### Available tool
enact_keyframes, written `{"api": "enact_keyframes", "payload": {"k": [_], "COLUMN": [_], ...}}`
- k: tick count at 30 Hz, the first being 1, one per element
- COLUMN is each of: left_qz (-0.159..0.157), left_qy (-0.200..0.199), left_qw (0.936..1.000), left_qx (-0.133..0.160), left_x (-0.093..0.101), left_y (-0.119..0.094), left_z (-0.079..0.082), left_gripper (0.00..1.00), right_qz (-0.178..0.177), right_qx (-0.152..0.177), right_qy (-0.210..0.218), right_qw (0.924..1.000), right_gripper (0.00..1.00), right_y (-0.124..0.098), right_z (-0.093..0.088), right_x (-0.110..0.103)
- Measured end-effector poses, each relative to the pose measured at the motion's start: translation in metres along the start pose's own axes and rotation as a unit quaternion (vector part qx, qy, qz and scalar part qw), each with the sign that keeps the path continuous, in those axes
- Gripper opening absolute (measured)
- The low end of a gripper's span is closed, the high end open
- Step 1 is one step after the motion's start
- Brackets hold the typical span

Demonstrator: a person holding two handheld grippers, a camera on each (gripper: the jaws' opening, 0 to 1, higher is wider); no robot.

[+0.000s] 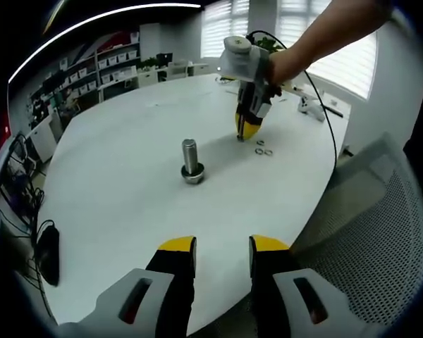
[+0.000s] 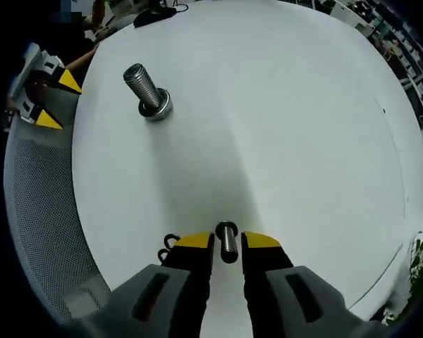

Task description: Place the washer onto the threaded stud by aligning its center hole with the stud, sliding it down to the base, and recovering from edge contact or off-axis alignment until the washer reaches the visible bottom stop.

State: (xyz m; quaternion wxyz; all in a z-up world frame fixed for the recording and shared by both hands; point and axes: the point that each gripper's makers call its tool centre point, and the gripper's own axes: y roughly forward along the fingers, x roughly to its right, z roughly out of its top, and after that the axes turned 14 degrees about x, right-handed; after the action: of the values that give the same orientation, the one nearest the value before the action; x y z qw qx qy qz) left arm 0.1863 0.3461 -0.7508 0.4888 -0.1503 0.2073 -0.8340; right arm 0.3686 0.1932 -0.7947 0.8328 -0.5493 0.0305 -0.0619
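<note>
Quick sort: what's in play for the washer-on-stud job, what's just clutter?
In play:
- threaded stud standing on the table
- washer between the right gripper tips
- left gripper, open, back at the table edge

Lying about:
- spare washers
- black object near the table's edge
- mesh chair

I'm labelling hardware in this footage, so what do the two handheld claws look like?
Both match: grey bodies ending in two black jaws capped with yellow pads. The left claw has a dark slot with a red mark in each grey shoulder. The right claw has dark slots there too; from the left gripper view it carries a white round-topped housing, with a thin black cable trailing behind it.
</note>
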Motion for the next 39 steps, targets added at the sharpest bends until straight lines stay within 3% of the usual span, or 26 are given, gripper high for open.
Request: {"api": "enact_keyframes", "payload": {"k": [8, 23, 39], "left_qz": [0.000, -0.006, -0.006], "left_qy": [-0.001, 0.003, 0.004], "left_qw": [1.0000, 1.0000, 0.9999], "left_qx": [0.001, 0.006, 0.010], "left_x": [-0.001, 0.002, 0.001], "left_y": [0.000, 0.000, 0.000], "left_z": [0.000, 0.002, 0.004], "left_gripper": [0.28, 0.28, 0.28], "right_qz": [-0.011, -0.016, -0.015], "right_qx": [0.002, -0.008, -0.004], "right_qy": [0.003, 0.033, 0.038], "right_qw": [0.9999, 0.9993, 0.9992], "right_gripper": [0.22, 0.28, 0.23], "right_y": [-0.009, -0.013, -0.007], "right_z": [-0.006, -0.038, -0.034], "right_x": [0.000, -0.014, -0.022]}}
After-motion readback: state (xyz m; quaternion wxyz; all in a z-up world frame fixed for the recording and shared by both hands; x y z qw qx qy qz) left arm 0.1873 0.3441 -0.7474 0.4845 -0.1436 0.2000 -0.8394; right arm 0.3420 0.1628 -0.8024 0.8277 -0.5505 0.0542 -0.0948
